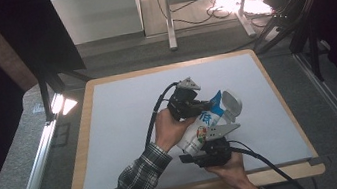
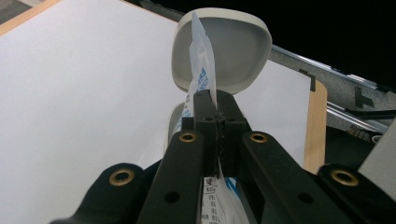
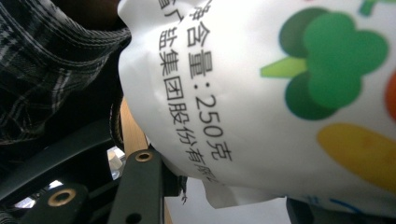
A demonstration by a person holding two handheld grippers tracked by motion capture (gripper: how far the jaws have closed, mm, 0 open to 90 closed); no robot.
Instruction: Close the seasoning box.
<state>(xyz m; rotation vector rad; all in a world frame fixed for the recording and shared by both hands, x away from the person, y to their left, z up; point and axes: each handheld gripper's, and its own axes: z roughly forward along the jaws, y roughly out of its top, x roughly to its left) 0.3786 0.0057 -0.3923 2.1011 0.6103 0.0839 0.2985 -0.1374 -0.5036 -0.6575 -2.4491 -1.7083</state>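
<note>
A white pouch (image 1: 201,129) with a blue top and printed vegetables hangs tilted above the middle of the table, held between both grippers. My left gripper (image 1: 207,104) is shut on the pouch's flat upper edge (image 2: 201,70); in the left gripper view its jaws (image 2: 211,105) meet tightly on that thin seam. My right gripper (image 1: 207,141) comes from the near side and is shut on the pouch's full lower body (image 3: 280,102), which bulges between the two black jaws (image 3: 224,189). A white bowl (image 1: 232,103) stands just past the pouch's top (image 2: 233,51).
The table is a pale mat (image 1: 125,126) on a wooden board (image 1: 83,137). A plaid sleeve (image 1: 134,185) reaches in from the bottom. Cables (image 1: 262,159) trail from both grippers. Metal rails (image 1: 32,175) and stands surround the table.
</note>
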